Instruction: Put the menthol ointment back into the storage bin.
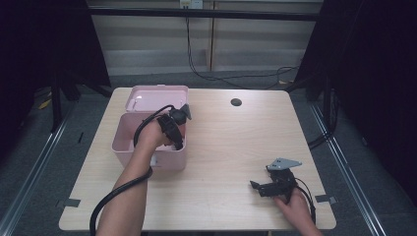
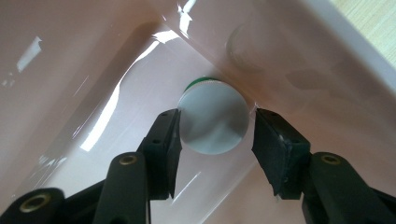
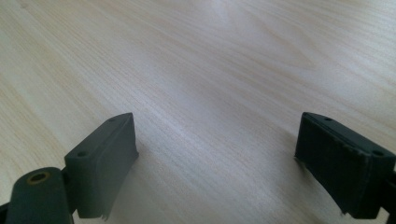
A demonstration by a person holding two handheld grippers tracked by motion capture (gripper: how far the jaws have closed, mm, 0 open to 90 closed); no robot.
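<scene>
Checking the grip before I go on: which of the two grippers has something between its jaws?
The left gripper, down inside the pink plastic box, is shut on a white round cap. The right gripper is open over the wooden table.

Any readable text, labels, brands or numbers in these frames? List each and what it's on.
None readable.
The white round cap with a green rim, between the left gripper jaws inside the pink box, is blank on its face.
The box's open lid shows only glare, no print.
The right gripper and the wooden table carry no markings.
The small fitting on the back wall is too small to read.
</scene>
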